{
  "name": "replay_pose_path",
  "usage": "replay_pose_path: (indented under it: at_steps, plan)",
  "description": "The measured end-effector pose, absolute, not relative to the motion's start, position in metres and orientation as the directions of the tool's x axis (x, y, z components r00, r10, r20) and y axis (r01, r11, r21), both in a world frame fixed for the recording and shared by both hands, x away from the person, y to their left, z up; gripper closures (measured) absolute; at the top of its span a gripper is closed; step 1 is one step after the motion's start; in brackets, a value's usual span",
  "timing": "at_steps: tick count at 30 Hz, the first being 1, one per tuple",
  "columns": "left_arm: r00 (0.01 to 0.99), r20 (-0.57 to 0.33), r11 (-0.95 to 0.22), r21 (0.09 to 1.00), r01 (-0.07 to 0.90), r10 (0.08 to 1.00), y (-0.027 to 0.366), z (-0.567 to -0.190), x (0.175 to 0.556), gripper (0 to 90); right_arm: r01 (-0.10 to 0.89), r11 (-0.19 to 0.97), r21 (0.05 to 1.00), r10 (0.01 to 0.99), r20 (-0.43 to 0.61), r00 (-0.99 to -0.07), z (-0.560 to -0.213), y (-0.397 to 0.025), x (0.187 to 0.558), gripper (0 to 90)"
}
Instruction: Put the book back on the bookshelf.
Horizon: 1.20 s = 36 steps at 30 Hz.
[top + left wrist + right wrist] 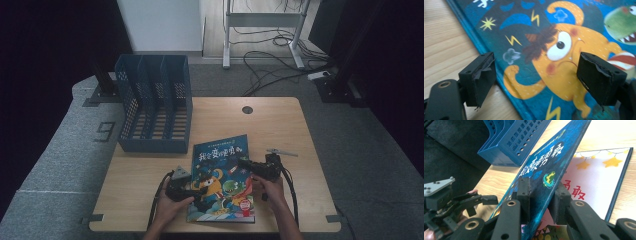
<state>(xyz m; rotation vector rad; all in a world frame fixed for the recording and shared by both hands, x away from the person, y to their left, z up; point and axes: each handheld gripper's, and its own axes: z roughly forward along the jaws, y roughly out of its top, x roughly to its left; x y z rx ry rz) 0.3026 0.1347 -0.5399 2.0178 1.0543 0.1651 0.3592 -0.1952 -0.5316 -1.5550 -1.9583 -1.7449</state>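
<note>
Wooden table [280, 125] bears a picture book [222, 175]; right gripper [541, 195] clamps its lifted cover, hiding the page beneath; left gripper [536, 77] gapes astride its edge.

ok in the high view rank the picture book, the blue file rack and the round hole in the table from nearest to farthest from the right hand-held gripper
1. picture book, clamped at its right edge by the right hand-held gripper.
2. round hole, straight beyond, toward the table's far edge.
3. blue file rack, at the far left.

Blue slotted file rack [154, 105] standing at the rear left of the wooden table [280, 125], a round grommet hole [247, 109] near its far edge, cables [272, 62] on the floor beyond.
</note>
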Motion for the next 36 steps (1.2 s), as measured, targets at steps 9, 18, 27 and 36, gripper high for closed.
replay_pose_path:
  at_steps: [9, 18, 27, 36]
  plan:
    - [0.663, -0.221, -0.337, 0.723, 0.604, 0.715, 0.127, -0.539, 0.297, 14.8, 0.700, -0.187, 0.689, 0.612, 0.640, -0.466, -0.530, -0.203, 0.359, 71.7]
    - [0.695, -0.159, -0.407, 0.712, 0.572, 0.701, 0.115, -0.537, 0.288, 14.1, 0.692, -0.216, 0.689, 0.632, 0.639, -0.438, -0.529, -0.218, 0.360, 71.9]
    - [0.734, -0.148, -0.456, 0.697, 0.553, 0.663, 0.103, -0.537, 0.279, 12.2, 0.684, -0.247, 0.686, 0.647, 0.642, -0.411, -0.529, -0.233, 0.361, 72.2]
    - [0.763, -0.131, -0.493, 0.691, 0.528, 0.633, 0.093, -0.538, 0.271, 11.5, 0.672, -0.274, 0.688, 0.658, 0.644, -0.391, -0.528, -0.248, 0.361, 72.9]
